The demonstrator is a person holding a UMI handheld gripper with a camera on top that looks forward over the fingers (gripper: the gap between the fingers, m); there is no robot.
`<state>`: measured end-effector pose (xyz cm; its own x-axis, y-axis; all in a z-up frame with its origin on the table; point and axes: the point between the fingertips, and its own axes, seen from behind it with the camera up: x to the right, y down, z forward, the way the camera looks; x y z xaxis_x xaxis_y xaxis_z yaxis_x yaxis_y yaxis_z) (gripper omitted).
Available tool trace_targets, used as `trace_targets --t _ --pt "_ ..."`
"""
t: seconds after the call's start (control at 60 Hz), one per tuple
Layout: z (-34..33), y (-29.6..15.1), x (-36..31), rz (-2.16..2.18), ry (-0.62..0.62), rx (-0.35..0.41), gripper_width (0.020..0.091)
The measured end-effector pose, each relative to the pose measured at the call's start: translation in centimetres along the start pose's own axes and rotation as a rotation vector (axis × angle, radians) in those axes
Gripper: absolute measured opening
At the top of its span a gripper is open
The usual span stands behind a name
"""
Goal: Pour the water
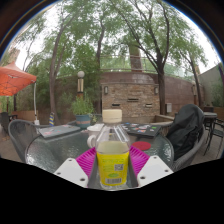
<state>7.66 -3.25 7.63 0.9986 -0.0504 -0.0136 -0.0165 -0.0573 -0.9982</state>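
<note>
A clear plastic bottle (112,155) with a white cap and a yellow label stands upright between my gripper's (113,164) pink pads (87,160). Both pads press against the bottle's sides, so the fingers are shut on it. The bottle appears lifted above a round glass table (45,150). A white cup or bowl (94,130) sits just beyond the bottle on the table, mostly hidden behind it.
This is an outdoor patio with trees and a brick wall (130,97) behind. A dark chair (185,130) stands to the right of the table, an orange parasol (12,78) to the left, and a potted plant (80,105) further back.
</note>
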Motion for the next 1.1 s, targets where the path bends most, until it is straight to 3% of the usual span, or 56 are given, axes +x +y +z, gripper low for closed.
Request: trace_targets --t 0.1,0.217,0.383,0.55,0.633,0.8,0.9,1.1 --pt "0.1 0.1 -0.1 0.023 -0.003 0.023 0.0474" --pt "0.2 0.3 -0.4 -0.012 -0.005 0.021 0.0381" --pt "0.6 -0.9 1.7 -0.206 0.005 -0.021 0.038" --pt "3.8 -10.5 7.0 -0.796 0.157 0.024 0.0379" --pt "6.6 -15.4 7.9 -1.144 0.192 0.002 0.0379" --pt "13.3 -15.9 4.0 -1.903 0.19 -0.019 0.0378" --pt "16.7 -14.6 3.9 -2.228 0.106 -0.038 0.0379" --pt "18.1 -13.2 1.9 -2.48 0.044 -0.026 0.0379"
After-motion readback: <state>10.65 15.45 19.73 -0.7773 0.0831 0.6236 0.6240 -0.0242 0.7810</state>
